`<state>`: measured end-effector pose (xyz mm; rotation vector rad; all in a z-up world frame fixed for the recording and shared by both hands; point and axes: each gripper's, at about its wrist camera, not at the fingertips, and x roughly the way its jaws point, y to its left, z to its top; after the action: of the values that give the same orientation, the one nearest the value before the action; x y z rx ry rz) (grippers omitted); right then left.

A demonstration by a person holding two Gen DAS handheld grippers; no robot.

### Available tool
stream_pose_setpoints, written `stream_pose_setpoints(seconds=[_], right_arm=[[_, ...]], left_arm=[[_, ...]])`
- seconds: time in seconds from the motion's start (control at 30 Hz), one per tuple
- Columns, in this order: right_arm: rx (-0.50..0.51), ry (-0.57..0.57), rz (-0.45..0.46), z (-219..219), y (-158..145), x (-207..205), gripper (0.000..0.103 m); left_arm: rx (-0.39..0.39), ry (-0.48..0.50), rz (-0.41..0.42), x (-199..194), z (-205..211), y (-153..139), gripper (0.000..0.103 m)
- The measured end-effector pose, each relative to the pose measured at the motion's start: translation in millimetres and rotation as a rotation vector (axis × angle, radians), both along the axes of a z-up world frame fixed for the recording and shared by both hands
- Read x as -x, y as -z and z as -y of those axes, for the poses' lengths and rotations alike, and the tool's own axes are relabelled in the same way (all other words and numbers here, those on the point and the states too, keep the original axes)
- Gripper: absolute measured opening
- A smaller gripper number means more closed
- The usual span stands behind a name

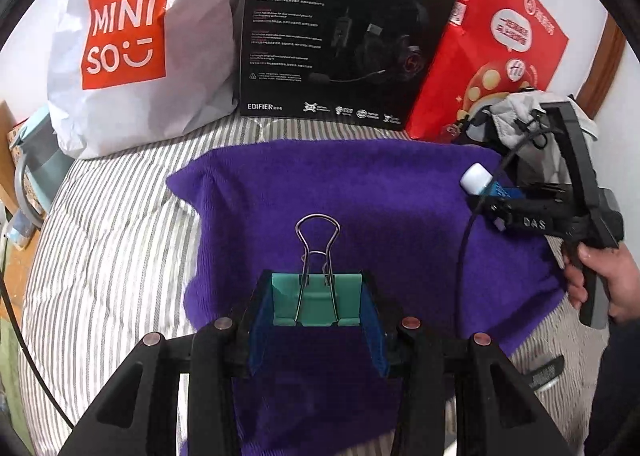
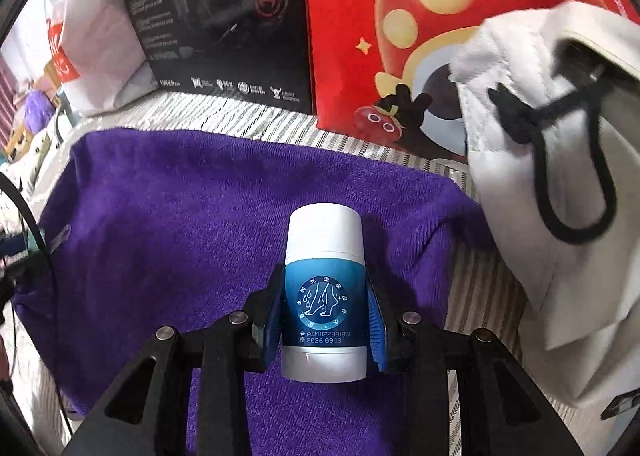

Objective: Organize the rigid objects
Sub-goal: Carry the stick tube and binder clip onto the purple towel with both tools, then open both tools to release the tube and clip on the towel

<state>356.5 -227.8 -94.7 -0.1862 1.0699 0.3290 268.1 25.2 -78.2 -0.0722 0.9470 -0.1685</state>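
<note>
While hovering over the purple towel [image 1: 360, 192], left gripper [image 1: 318, 298] clamped on the teal binder clip [image 1: 318, 302], jaws closed about as wide as the clip's body, blue pads pressed to its two sides, wire handles standing up and away from the camera; held by the flat flanks probably so it cannot twist. Right gripper [image 2: 326, 312] likewise closed on the blue stick tube [image 2: 325, 296], pads against the lower blue barrel, white cap left free and pointing forward, presumably to go cap-first into a container. Just to the right, white drawstring pouch [image 2: 540, 184] with its mouth open toward the tube, a likely destination. Behind the towel, leaning in a row, Miniso bag [image 1: 132, 48], black headset box [image 1: 340, 28], red gift bag [image 1: 488, 52]. Both items gripped and clear of the towel, neither yet stowed.
</note>
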Motion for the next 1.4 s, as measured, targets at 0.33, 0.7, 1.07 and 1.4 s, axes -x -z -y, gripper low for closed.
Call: stream_pose_setpoints(seconds=[0.33,0.7,1.07,1.4], right_arm=[[0.015,-0.034,-0.030,4,-6,20,0.052],[-0.014,-0.072,0.028,8,-37,87,0.060],[-0.039,-0.071,0.056,19,-54,131,0.060],[-0.099,0.016,0.044,44,-60,183,0.061]], left_arm=[[0.027,-0.051,0.003,-33,-2,9,0.039],[-0.054,-0.064,-0.050,-54,14,24,0.039],[-0.176,-0.081,-0.095,-46,29,28,0.046],[-0.105,-0.091,-0.058,17,34,2,0.054]])
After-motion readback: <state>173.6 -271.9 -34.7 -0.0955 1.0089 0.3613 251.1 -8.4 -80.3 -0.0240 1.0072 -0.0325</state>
